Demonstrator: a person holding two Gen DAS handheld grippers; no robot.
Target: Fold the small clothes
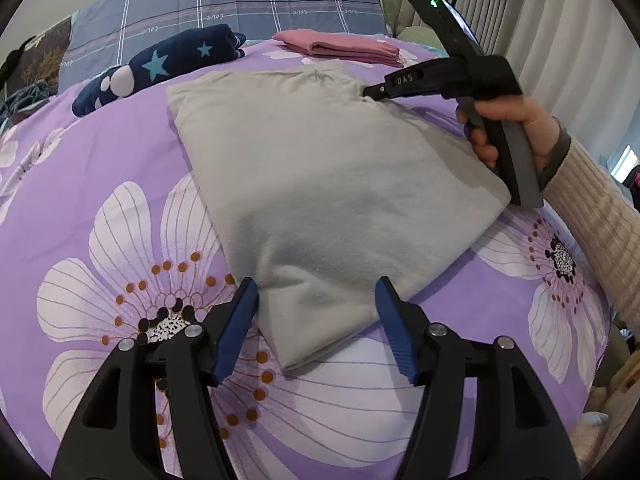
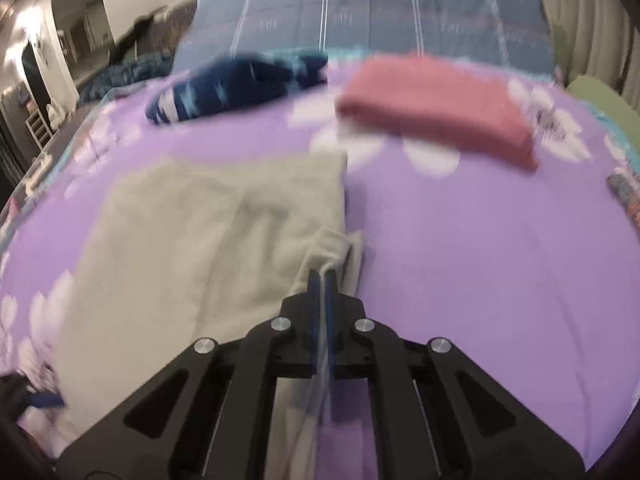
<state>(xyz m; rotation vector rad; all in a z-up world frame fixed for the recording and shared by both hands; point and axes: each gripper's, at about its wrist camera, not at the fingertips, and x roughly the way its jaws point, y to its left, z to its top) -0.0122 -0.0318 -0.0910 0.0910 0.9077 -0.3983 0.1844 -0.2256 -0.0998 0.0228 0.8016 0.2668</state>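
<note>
A folded beige garment (image 1: 320,184) lies on the purple flowered bedspread (image 1: 120,184). My left gripper (image 1: 316,292) is open, its blue fingers (image 1: 240,320) on either side of the garment's near corner. My right gripper (image 1: 366,91) sits at the garment's far right corner. In the blurred right wrist view the right gripper (image 2: 321,274) is shut on a pinch of the beige garment's (image 2: 200,240) edge, and the bedspread (image 2: 480,260) lies under it.
A folded pink garment (image 1: 344,50) (image 2: 436,108) and a rolled navy star-print garment (image 1: 160,66) (image 2: 240,84) lie further back. A blue plaid pillow (image 1: 224,4) stands at the head of the bed. Curtains (image 1: 560,32) hang at right.
</note>
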